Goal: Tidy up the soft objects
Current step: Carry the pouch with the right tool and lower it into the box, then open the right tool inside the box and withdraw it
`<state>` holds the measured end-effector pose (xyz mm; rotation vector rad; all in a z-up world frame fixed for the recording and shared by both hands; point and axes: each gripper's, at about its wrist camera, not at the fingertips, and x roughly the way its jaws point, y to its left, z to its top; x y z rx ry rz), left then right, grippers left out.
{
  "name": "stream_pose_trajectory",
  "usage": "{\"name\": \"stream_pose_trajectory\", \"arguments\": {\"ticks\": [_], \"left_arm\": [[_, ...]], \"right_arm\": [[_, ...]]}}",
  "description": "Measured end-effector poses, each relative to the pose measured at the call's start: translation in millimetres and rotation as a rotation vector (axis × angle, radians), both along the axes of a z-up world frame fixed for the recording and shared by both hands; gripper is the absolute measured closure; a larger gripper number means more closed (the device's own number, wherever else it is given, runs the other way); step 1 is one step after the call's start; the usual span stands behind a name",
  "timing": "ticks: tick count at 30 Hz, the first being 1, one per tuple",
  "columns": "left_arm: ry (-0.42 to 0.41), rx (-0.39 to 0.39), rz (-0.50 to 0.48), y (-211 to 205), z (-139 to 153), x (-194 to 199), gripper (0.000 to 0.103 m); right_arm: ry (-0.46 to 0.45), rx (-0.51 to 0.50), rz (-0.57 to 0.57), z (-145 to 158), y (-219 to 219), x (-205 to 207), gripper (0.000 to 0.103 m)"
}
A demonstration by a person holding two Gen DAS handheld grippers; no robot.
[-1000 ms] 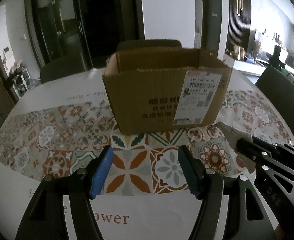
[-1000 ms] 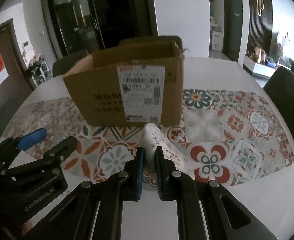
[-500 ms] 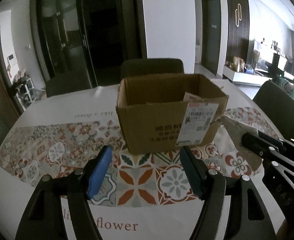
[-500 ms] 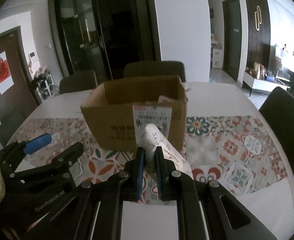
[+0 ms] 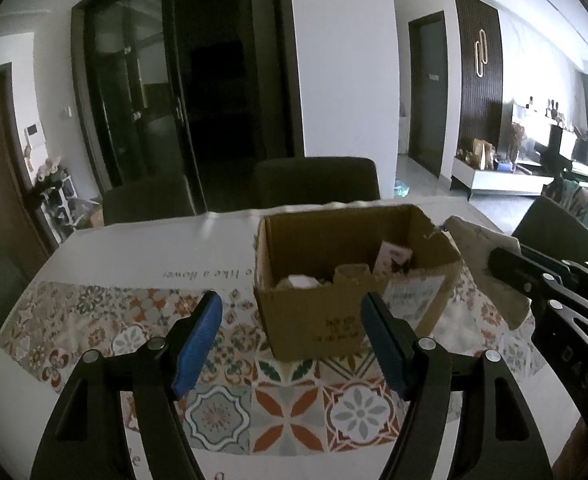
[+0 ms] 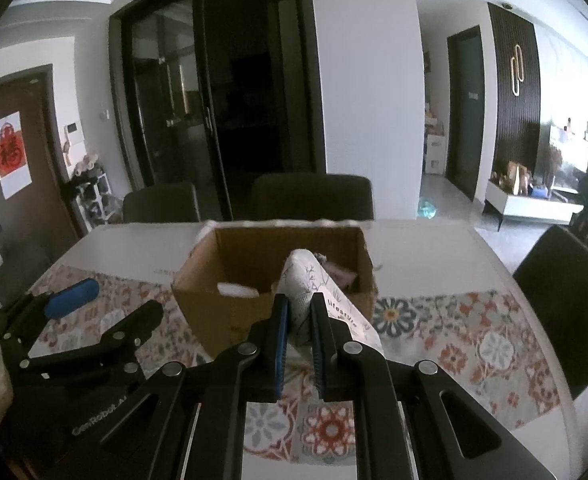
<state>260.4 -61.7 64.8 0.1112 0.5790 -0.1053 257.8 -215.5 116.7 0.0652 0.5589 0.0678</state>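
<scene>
Cloth pouch hanging before the box
The right gripper (image 6: 298, 312) is clenching a white printed fabric pouch (image 6: 306, 276) near the open brown cardboard box (image 6: 278, 256); the left gripper (image 5: 290, 328), having just been opening, is gaping with nothing between its jaws.

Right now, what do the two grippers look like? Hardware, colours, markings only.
Both match: black angular linkage arms with slotted cut-outs and silver pivot bolts. Left gripper has blue ribbed pads on its fingers. Right gripper has the same blue pads. White "GenRobot.AI" lettering shows on the left one's body. No cables or sleeves visible.

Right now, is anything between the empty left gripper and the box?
No. In the left wrist view only bare patterned tablecloth lies between the open left gripper and the box. The cloth hangs in the right gripper, off to the side.
</scene>
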Motion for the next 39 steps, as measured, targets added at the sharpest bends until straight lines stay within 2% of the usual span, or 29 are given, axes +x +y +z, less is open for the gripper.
{"name": "stream_pose_trajectory", "arguments": {"ticks": [8,17,27,36,39], "left_arm": [[-0.025,0.005,0.028,5,10,26,0.031],[-0.01,-0.011,0.079,16,0,66,0.031],[0.033,0.022,0.132,28,-29,101,0.031],[0.065,0.033,0.15,34,-47,109,0.031],[0.072,0.031,0.154,34,-49,110,0.031]], "right_arm": [[-0.025,-0.037,0.03,12,3,34,0.091],[-0.047,-0.082,0.079,12,14,82,0.091],[0.033,-0.075,0.13,-30,32,129,0.091],[0.125,-0.043,0.164,-63,36,150,0.09],[0.151,-0.027,0.17,-71,37,154,0.086]]}}
